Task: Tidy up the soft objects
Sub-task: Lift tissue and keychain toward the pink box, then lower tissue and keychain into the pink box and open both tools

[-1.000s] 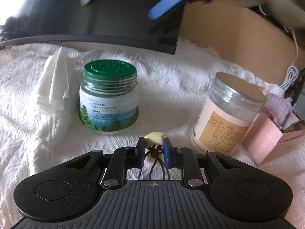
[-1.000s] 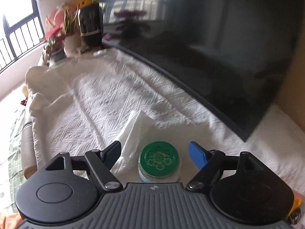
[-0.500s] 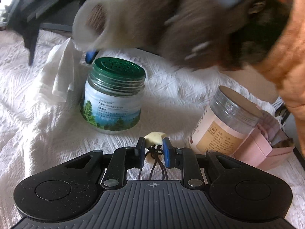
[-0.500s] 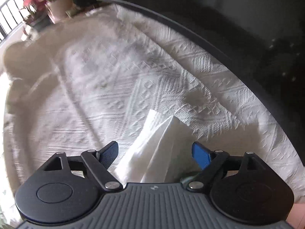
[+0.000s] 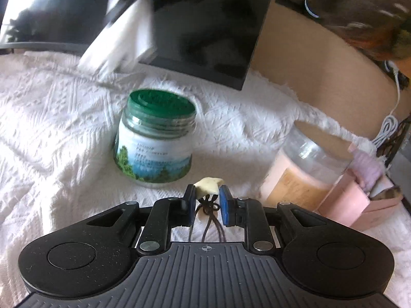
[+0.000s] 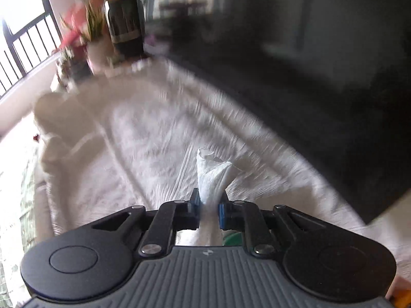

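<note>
1. Lifted off the cloth, the white tissue now stands pinched in the right gripper, whose jaws have just been closing; half a second ago it lay between wide-open fingers. In the left wrist view it hangs blurred at upper left.
2. Centre frame in the left view, the green-lidded jar stands upright on the white bedspread, its contents hidden by the label.
3. At right, the clear jar holds a pale peach filling, touching or just beside the pink box, which holds a pink fabric roll.
4. Bottom centre, the left gripper is narrowly closed on a cream charm with dark cords, as before.
5. Both jars keep their earlier places.
</note>
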The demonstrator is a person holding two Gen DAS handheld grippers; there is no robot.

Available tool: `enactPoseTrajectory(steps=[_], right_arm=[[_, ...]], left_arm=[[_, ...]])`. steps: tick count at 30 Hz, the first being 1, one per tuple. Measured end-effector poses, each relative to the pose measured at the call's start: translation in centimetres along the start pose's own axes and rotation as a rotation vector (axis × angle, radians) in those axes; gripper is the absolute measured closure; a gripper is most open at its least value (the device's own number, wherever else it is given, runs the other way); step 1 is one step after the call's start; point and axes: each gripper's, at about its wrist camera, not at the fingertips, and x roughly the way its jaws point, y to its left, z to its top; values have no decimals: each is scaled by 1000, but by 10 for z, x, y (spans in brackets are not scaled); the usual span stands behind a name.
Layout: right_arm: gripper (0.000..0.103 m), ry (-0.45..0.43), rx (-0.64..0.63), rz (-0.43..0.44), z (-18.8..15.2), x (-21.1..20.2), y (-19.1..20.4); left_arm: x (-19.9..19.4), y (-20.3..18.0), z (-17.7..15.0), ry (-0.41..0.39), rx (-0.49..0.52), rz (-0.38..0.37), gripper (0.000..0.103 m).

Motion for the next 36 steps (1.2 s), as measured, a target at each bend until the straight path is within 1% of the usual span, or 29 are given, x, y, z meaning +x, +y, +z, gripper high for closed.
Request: enactPoseTrajectory(steps=[2,6,9,11,12,14,16,17,18,19,20,21,22,23,25,26,28,31,32,34,36], right_arm=[[90,-63,-4,-14,-7,-35,-9],[90,-169,27,-62,-32,-104,-37],[90,-223,76,-103,-58,-145,-65],[90,-249,111,-136,-79,-168,-88],[90,-260,133,-159,-92,-179,-100],[90,-275,174,-213,-118,-196,-123],[90,-287,220,-273,-148,-206,-147],[90,-289,244,-291,-161,-207,-157],[90,-296,278,-293,-176,-206,-169],[90,-309,321,-276,-193,-203,-181],[90,-321,360,-257,-208,-200,-192],[90,-332,392,-252,-221,-194,-202],[90,-331,414,-259,-234,-184,-210],[90,-312,425,-271,-245,-173,-216],[90,-244,442,-318,-262,-146,-227],[89,-214,451,-337,-268,-133,-230],[87,-194,485,-370,-275,-115,-239],[87,-185,535,-372,-277,-109,-254],[87,-185,545,-371,-278,-109,-257],[86,-187,557,-366,-280,-111,-257],[86,-186,555,-352,-282,-110,-258]], left_arm=[[-13,-7,10,-46,4,-18,81],[-42,-37,42,-176,59,-22,81],[-50,-66,59,-223,105,-35,81],[-45,-87,66,-226,129,-68,81],[-39,-100,70,-218,143,-96,80],[-27,-125,72,-189,163,-157,80],[-7,-148,70,-143,180,-217,80],[5,-158,68,-118,187,-240,80],[21,-169,66,-82,197,-244,80],[33,-176,64,-41,205,-234,79],[48,-185,62,20,225,-213,79],[58,-190,60,53,242,-199,79],[63,-193,57,57,247,-191,79],[65,-194,55,46,250,-181,79],[64,-194,52,40,257,-162,80],[64,-197,51,46,262,-164,80],[65,-201,50,54,280,-161,80],[65,-209,47,58,348,-106,80],[62,-212,47,68,364,-107,80],[65,-219,43,122,380,-116,80],[76,-228,35,180,410,-111,80]])
